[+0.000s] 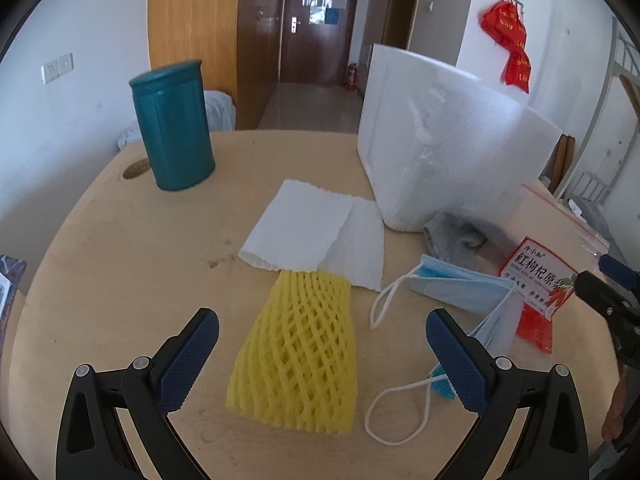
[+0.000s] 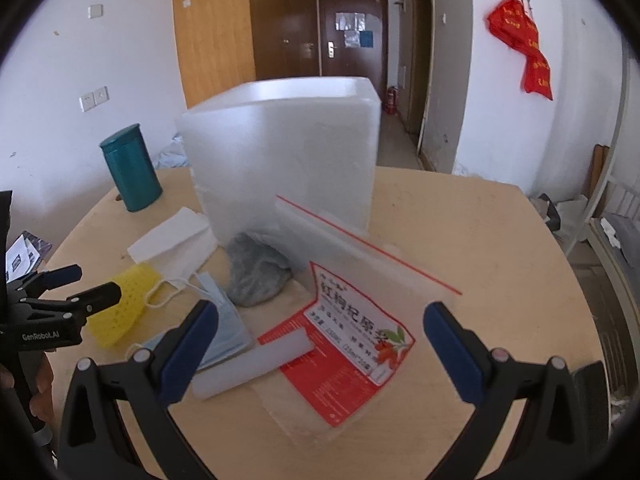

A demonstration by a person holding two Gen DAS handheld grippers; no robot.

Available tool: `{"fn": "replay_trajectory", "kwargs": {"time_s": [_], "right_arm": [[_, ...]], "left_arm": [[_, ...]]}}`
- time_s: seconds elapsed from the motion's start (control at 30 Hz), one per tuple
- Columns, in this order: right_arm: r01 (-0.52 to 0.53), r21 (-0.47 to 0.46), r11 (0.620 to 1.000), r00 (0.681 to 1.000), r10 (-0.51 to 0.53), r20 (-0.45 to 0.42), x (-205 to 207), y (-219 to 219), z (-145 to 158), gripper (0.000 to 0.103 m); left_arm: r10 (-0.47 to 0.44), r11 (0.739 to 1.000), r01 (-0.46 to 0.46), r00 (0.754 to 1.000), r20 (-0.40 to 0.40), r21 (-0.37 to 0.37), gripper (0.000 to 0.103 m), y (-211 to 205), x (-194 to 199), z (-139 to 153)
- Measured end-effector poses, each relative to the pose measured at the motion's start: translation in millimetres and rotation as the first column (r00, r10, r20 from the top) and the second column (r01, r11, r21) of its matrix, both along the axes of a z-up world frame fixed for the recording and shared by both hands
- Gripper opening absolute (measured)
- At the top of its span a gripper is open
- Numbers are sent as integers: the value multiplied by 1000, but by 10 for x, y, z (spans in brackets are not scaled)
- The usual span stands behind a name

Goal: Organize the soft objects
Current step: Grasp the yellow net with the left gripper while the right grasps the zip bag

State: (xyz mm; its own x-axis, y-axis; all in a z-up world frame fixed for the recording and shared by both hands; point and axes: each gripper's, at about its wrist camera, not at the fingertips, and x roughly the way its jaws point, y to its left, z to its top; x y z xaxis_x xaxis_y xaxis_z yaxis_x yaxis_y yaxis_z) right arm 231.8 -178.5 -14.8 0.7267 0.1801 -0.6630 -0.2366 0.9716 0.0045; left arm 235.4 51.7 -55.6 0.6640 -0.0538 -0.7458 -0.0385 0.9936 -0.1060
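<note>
Left gripper [image 1: 322, 344]: hovering spread wide, empty, straddling the yellow foam fruit net [image 1: 298, 354] lying on the worktop [image 1: 120, 248].
Right gripper [image 2: 321, 334]: hanging spread, empty, above the zip bag [image 2: 360, 280].

Light wooden table [image 1: 120, 248] with rounded edge; round cutout [image 1: 135, 169] near far left corner. On it: teal canister [image 1: 173, 126] stood upright beside cutout; tall white foam box [image 1: 448, 148] stood toward back; white tissue sheets [image 1: 316, 232] lay flat at centre; yellow foam net sleeve [image 1: 298, 356] lay with far end touching tissue; blue face masks [image 1: 460, 292] lay just beside sleeve; grey cloth [image 2: 256, 276] lay bunched against box; clear zip bag [image 2: 360, 280] with red label lay flat; white foam strip [image 2: 252, 364] rested across bag's edge.
</note>
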Motion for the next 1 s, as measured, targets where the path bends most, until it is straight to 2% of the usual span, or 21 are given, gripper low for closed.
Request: {"fn": "replay_trajectory", "kwargs": {"time_s": [0.1,0.2,0.27,0.37,0.5,0.77,0.9,1.0], "right_arm": [[-55,7,998,998,54,27,-203,-72,104,103],[-29,-29,999,998,30,50,-212,-161,125,103],[-10,-29,1000,1000,11,29,-115,-224,60,103],[-36,28,999,998,37,-42,90,-282,-89,103],[-26,-5,1000,996,26,-90,272,-243,-238,103],[-36,-26,999,993,33,-117,335,-184,-358,102],[-53,10,999,990,54,-133,351,-207,-369,96],[-52,27,998,987,55,-151,380,-227,-410,82]], "left_arm": [[-6,1000,6,1000,12,2,103,20,-7,-8],[-5,1000,5,1000,11,6,103,38,0,-29],[1,1000,-1,1000,1,12,103,40,26,-72],[4,1000,-4,1000,-20,12,103,48,58,-128],[14,1000,-14,999,-34,13,103,77,104,-181],[30,1000,-30,993,-118,-3,91,141,228,-373],[36,999,-36,990,-139,0,83,148,232,-415],[46,998,-39,989,-140,50,77,103,219,-424]]}}
